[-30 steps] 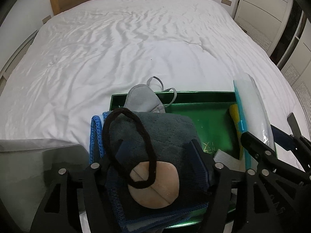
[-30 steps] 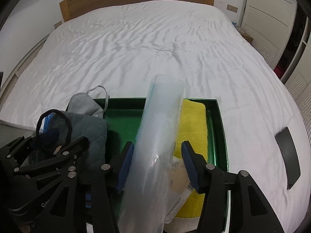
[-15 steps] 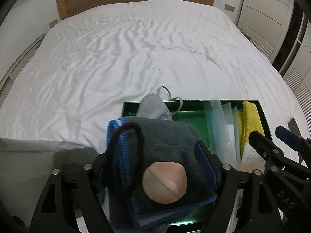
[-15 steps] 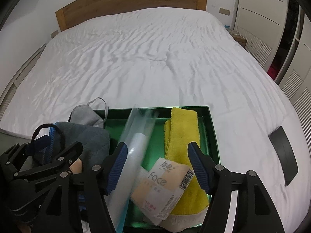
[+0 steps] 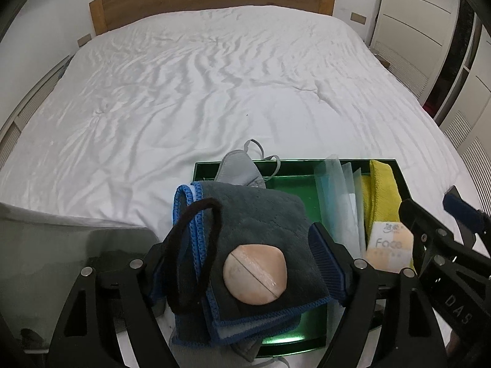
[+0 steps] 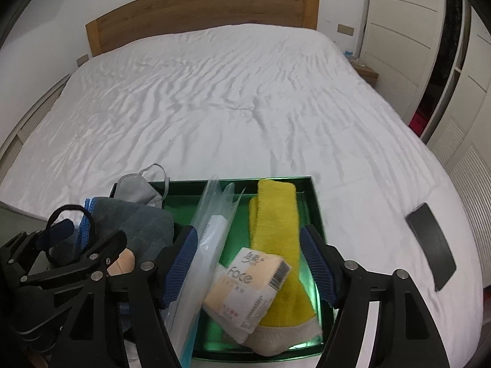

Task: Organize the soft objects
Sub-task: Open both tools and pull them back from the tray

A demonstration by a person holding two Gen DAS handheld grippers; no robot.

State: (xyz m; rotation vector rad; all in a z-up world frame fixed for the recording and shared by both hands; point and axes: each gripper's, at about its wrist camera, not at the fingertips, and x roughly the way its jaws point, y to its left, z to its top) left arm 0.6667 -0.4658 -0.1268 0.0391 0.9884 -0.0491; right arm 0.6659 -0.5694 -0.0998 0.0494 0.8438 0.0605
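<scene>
So you've got a green tray (image 6: 317, 211) sitting on the near end of a white bed (image 6: 214, 98), and it's pretty stuffed. On its left side there's a folded grey towel with blue edging (image 5: 260, 220), with a black hair tie (image 5: 190, 245) looped across it and a round peach powder puff (image 5: 256, 273) resting on top. A grey face mask (image 5: 239, 170) pokes out behind the towel, hanging over the tray's far rim.

Your left gripper (image 5: 242, 256) hangs right over that towel stack with its fingers spread wide, one pad either side of the towel. They look just clear of the cloth rather than pinching it, so nothing's actually held.

Your right gripper (image 6: 250, 259) is over the tray's right half, jaws opening, pads well apart. Between them lie a clear plastic bag (image 6: 211, 224), a pack of "Face" tissues (image 6: 248, 288) tilted on its side, and a folded yellow towel (image 6: 276, 230) running along the right wall. The left pad sits right beside the plastic bag; can't tell if it's brushing it. The tissue pack leans on the yellow towel.

Off to the right, a flat black object (image 6: 431, 245) lies on the sheet, well apart from the tray. A wooden headboard (image 6: 199, 9) is at the far end.
</scene>
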